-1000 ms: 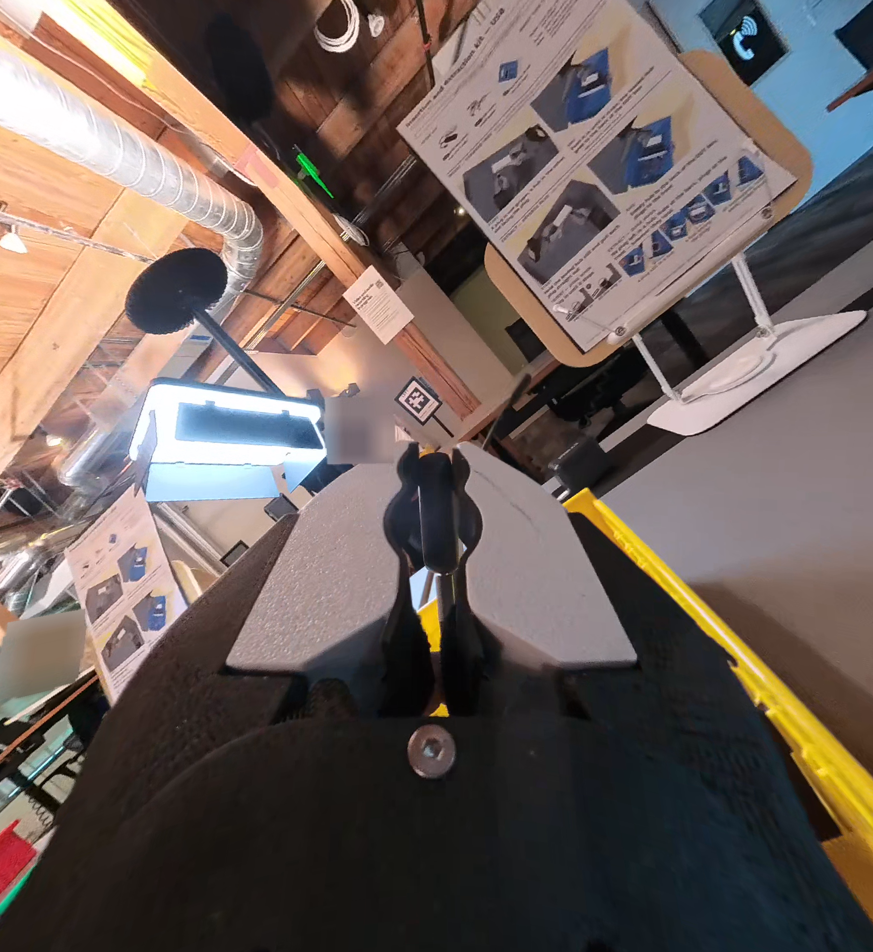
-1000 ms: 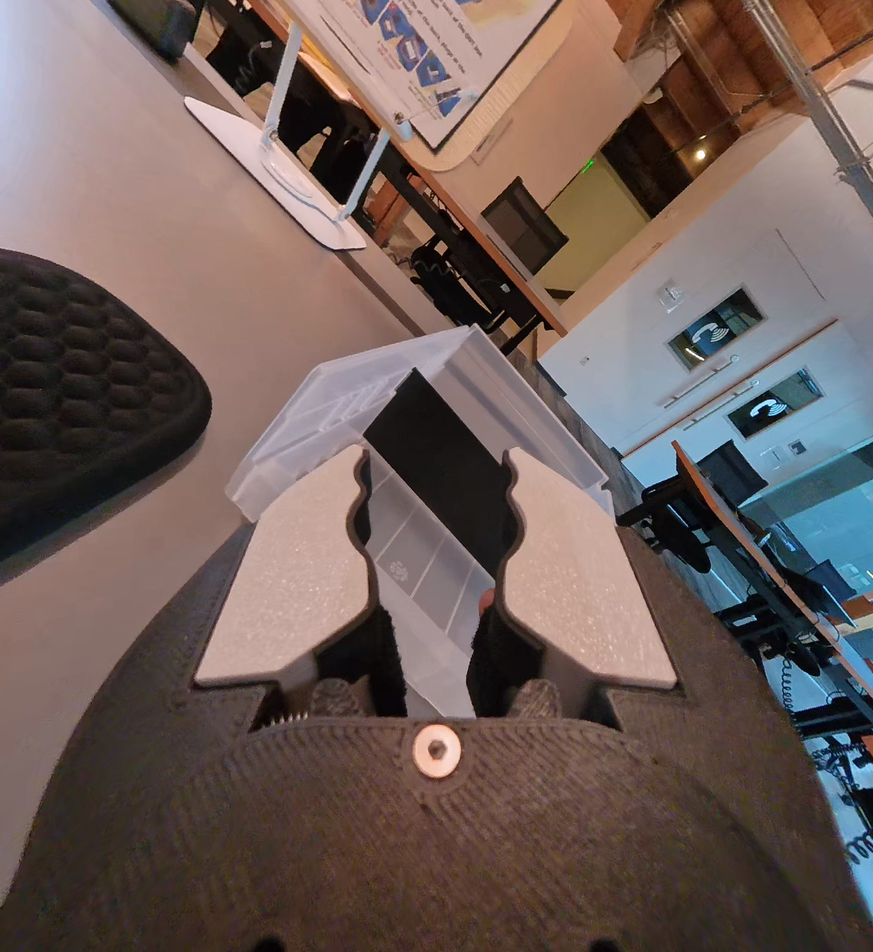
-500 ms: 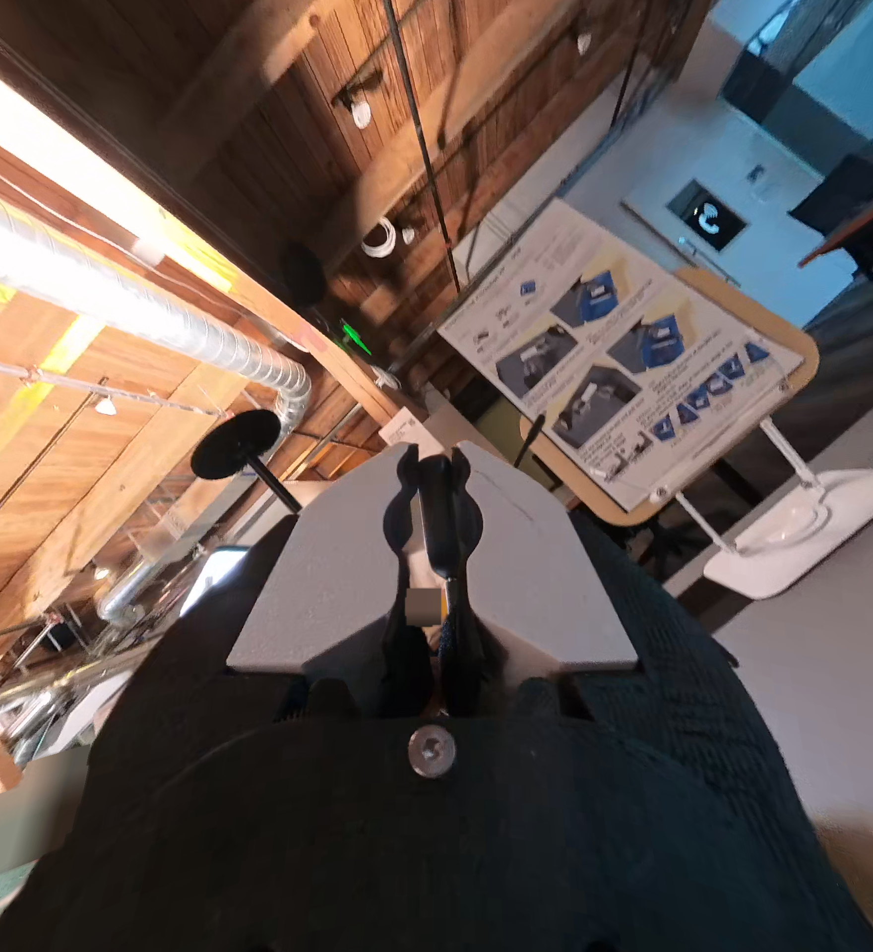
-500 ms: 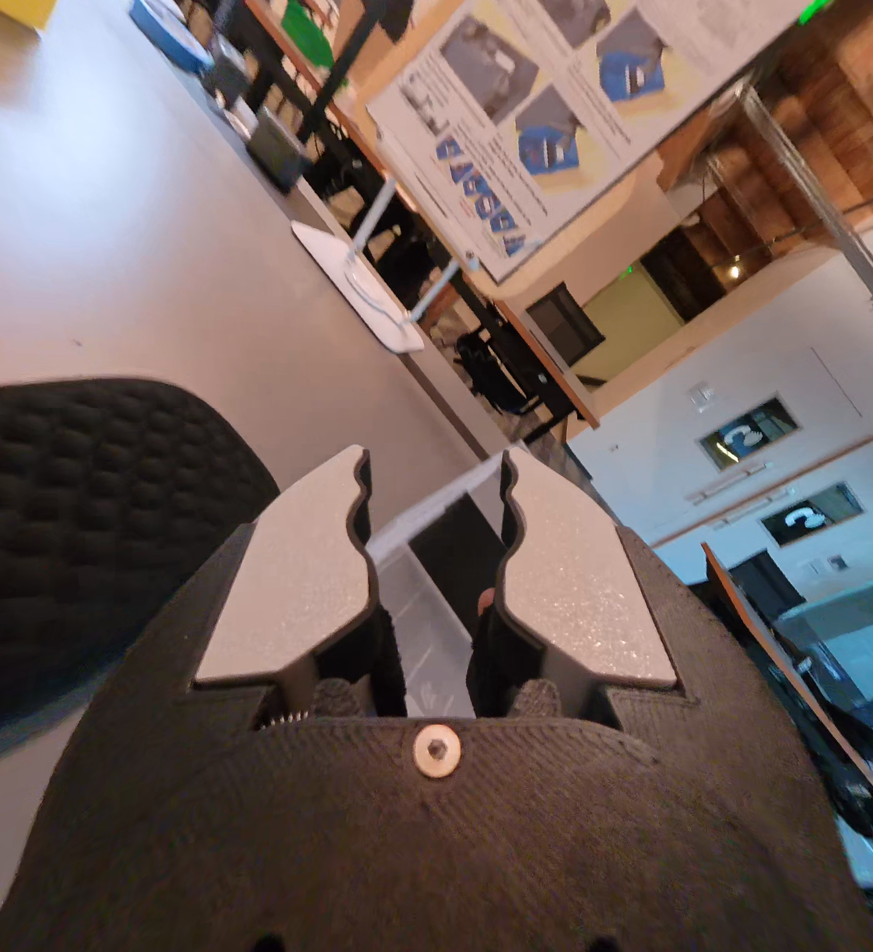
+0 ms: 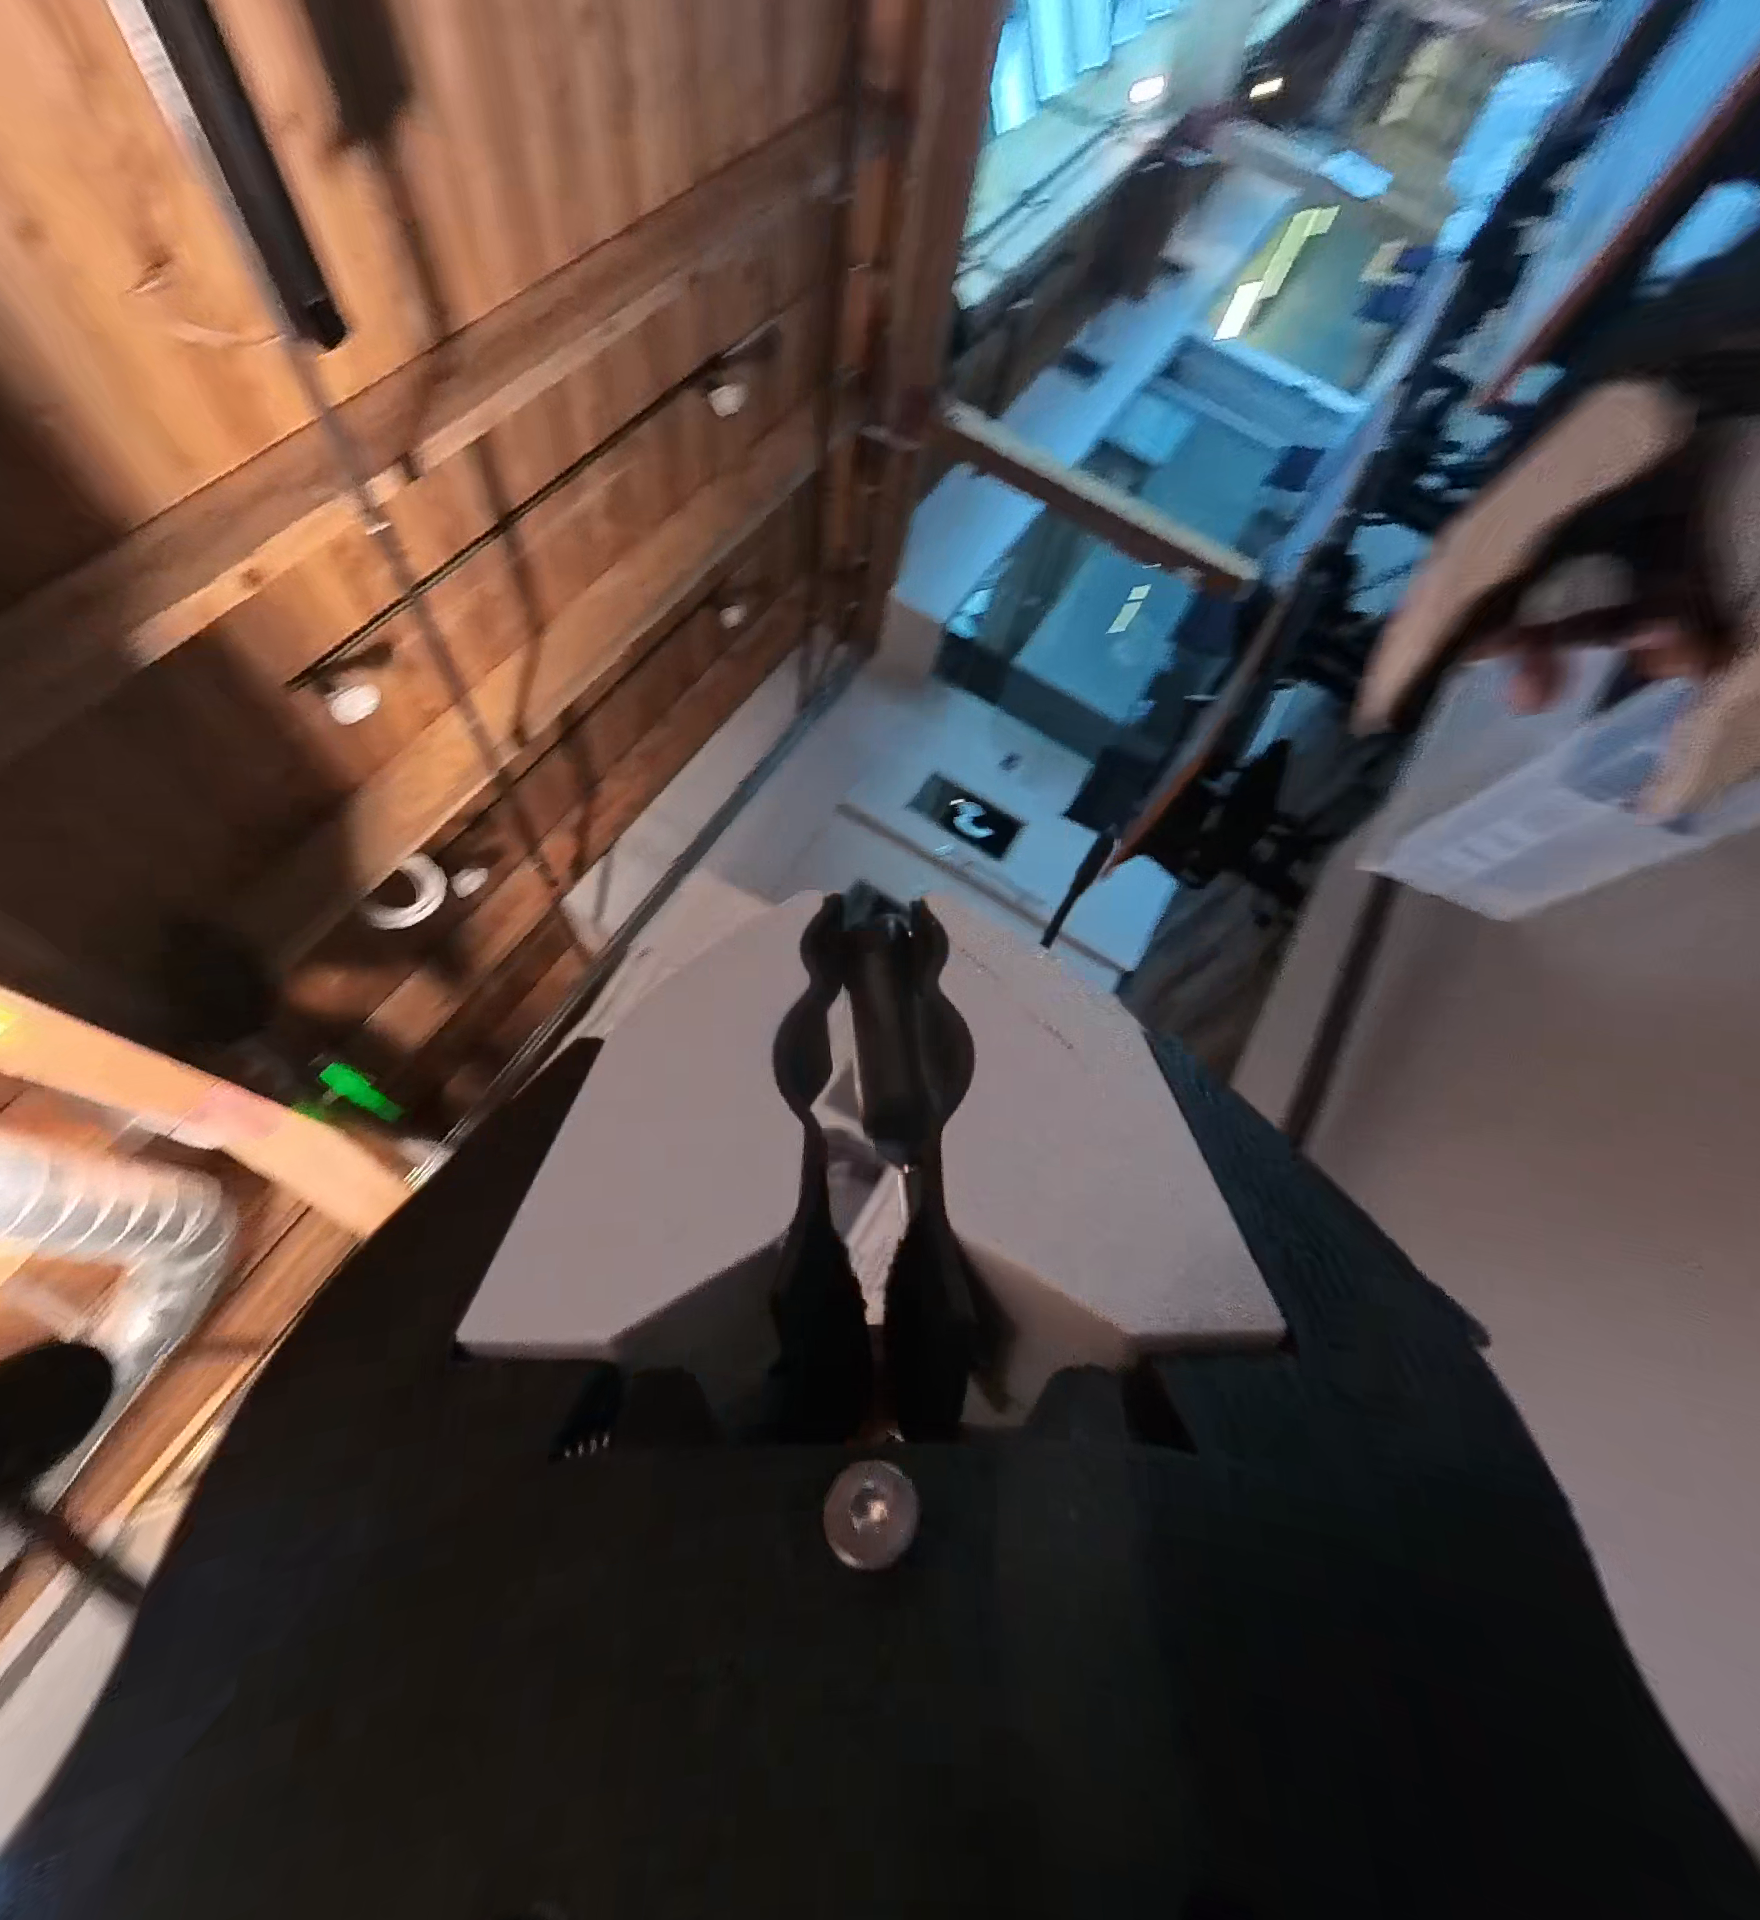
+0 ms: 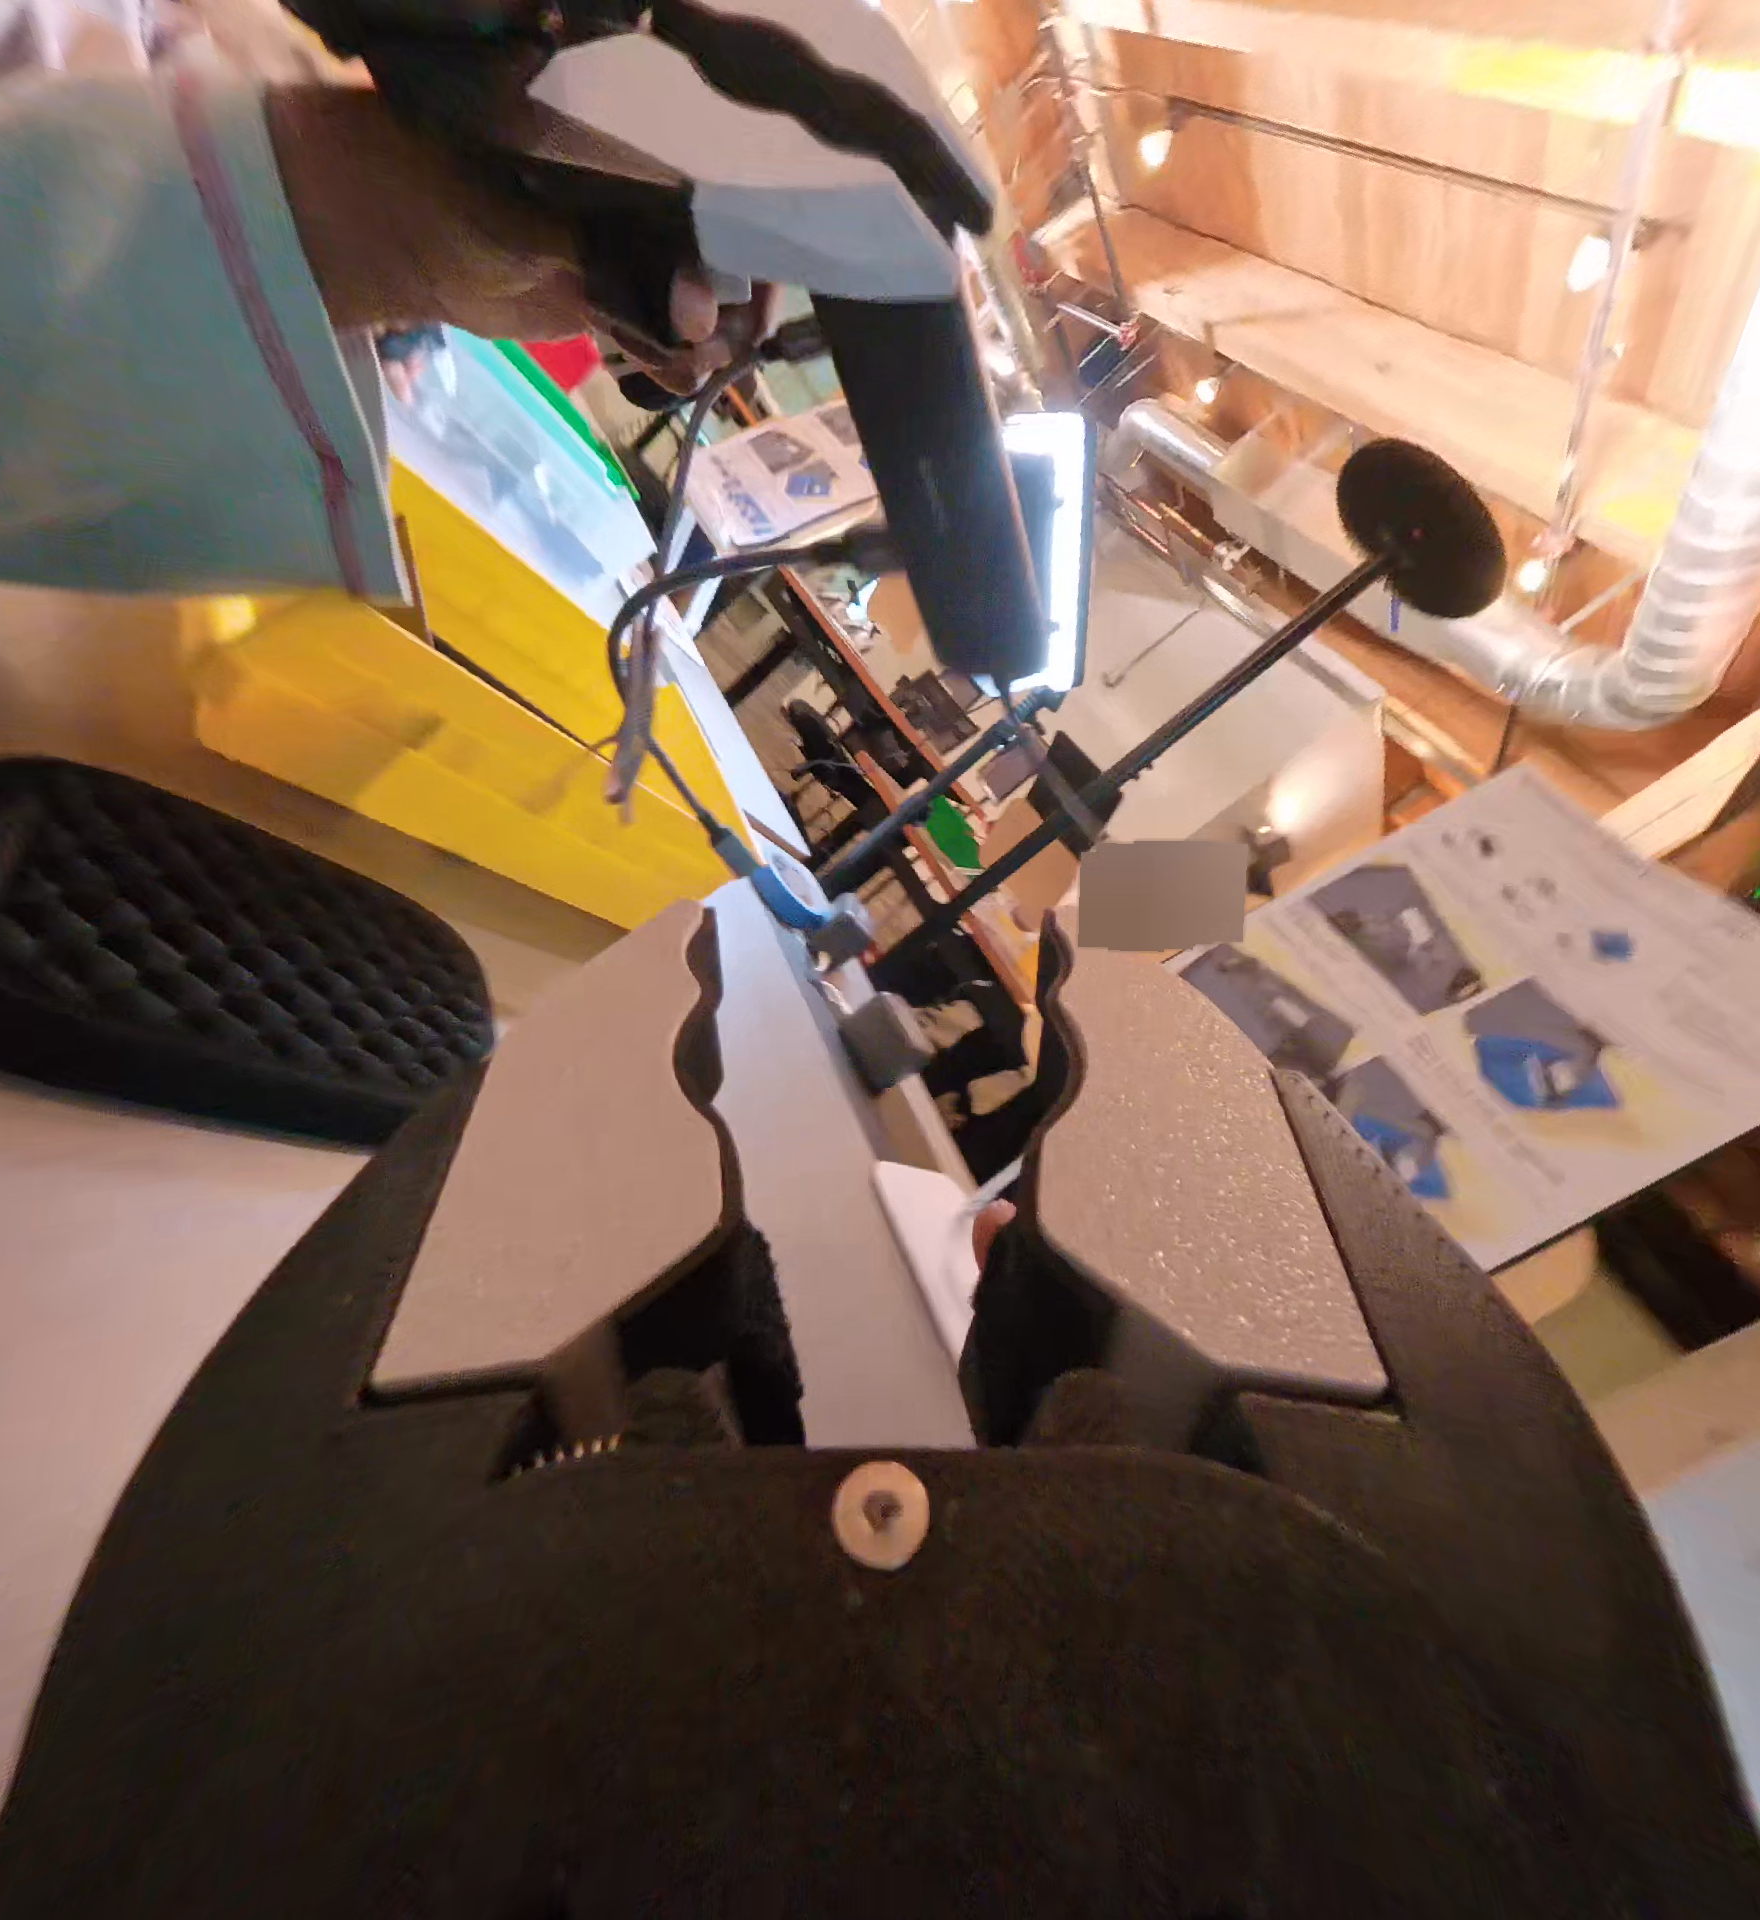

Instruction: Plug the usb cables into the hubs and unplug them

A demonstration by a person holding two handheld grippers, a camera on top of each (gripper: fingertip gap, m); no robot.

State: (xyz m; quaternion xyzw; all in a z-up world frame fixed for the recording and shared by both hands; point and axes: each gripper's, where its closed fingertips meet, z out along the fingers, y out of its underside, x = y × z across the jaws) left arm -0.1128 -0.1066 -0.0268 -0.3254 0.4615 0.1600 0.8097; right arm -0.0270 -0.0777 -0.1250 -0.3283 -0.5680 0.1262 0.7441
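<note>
The left gripper points up toward the wooden ceiling, its two grey fingers nearly pressed together and pinching a slim black cable plug between them; a thin metal tip shows at the plug's lower end. In the right wrist view the same gripper hangs at the top of the frame, held by a hand in a pale green sleeve, and a dark usb cable trails down from it in a loose loop, its free end dangling above the yellow bin.

The right gripper has its fingers spread wide apart, with nothing between them and nothing touching the pads. Through the gap run the far edge of the grey table and a white flat base at that edge.

On the table's left lies a black textured pad, just in front of the yellow bin. Beyond the bin sits a clear bin with a green rim. Two small grey blocks sit by the table edge, next to a blue ring-shaped thing; whether these blocks are the hubs cannot be told. An instruction board stands to the right, and a lit panel lamp and a black disc on a rod rise behind.

In the left wrist view the right gripper appears blurred at upper right, above a clear plastic box.
</note>
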